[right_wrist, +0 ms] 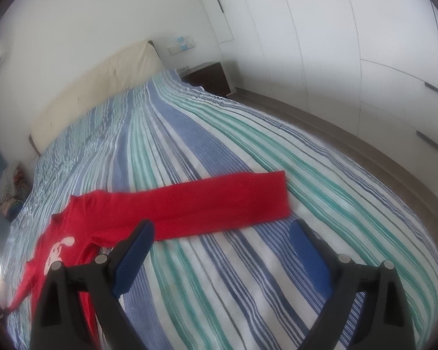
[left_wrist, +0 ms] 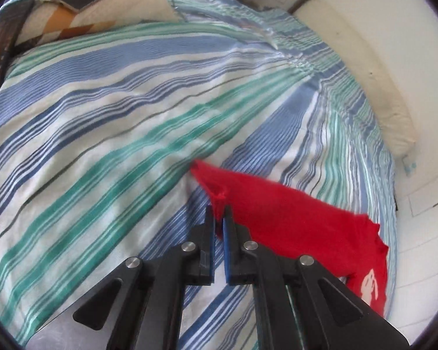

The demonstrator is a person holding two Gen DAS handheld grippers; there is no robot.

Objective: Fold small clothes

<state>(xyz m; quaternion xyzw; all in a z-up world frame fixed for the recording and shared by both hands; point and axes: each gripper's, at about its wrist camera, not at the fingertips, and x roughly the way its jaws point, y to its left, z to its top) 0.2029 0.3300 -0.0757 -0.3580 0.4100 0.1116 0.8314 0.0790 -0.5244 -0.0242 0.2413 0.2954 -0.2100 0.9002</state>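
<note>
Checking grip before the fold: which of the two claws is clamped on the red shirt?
The left claw: its blue pads pinch the red shirt. The right claw is wide open, holding nothing.

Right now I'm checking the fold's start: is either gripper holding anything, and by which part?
The left gripper is shut on the red shirt, pinching a bunched bit of its edge. The right gripper is open and holds nothing.

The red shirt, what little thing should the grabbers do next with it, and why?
Probably carry the pinched cloth across onto the shirt's body. The left gripper is shut on a bit of the red shirt, while the right gripper hangs open and empty above the striped bedcover, where one long sleeve lies flat and unfolded.
</note>
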